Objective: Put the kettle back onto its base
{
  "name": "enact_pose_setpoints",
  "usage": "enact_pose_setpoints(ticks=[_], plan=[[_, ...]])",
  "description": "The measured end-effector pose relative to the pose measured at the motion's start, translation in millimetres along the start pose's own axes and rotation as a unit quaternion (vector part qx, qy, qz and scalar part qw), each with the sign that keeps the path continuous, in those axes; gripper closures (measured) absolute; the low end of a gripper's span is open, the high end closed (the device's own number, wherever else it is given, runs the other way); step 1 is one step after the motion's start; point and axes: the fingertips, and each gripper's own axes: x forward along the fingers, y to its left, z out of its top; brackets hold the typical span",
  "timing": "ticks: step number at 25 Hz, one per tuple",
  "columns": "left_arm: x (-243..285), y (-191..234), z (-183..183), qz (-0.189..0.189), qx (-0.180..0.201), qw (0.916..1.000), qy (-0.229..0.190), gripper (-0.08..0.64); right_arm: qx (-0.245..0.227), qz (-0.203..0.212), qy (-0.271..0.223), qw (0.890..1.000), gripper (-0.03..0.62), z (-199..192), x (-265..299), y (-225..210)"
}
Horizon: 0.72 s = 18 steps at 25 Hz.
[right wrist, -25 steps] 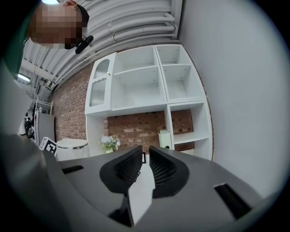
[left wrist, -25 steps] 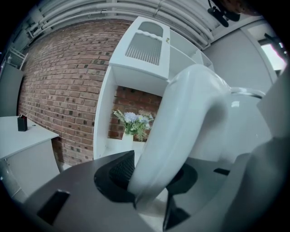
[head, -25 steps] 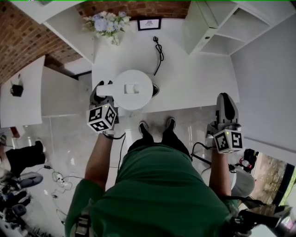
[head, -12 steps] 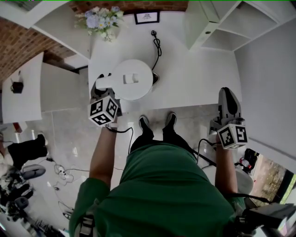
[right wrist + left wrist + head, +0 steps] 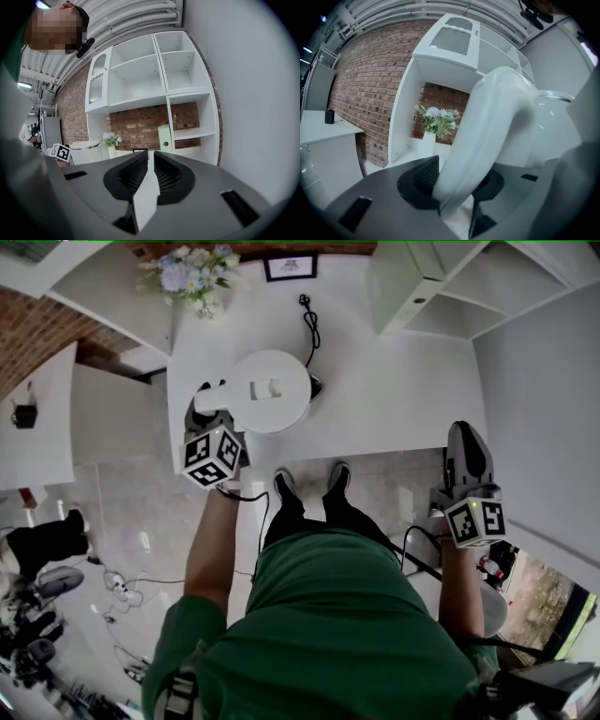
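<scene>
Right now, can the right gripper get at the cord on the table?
Probably yes. The right gripper hangs at the edge of the table, jaws closing on nothing, and only bare tabletop lies between it and the cord. The kettle, held by the left gripper, sits left of that path.

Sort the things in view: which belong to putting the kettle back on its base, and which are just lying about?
For the job: kettle, base, power cord, left gripper, its fingers clamped on the kettle's handle.
Lying about: flower vase, framed picture, white shelves.
</scene>
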Motion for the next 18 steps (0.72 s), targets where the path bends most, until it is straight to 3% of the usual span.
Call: enact_pose_setpoints(ticks=[18], plan=[[25, 0, -15, -0.007, -0.01, 0.9998, -0.014, 0.403, -0.016, 0.001, 0.029, 0.999, 0.535, -10, 6, -2]])
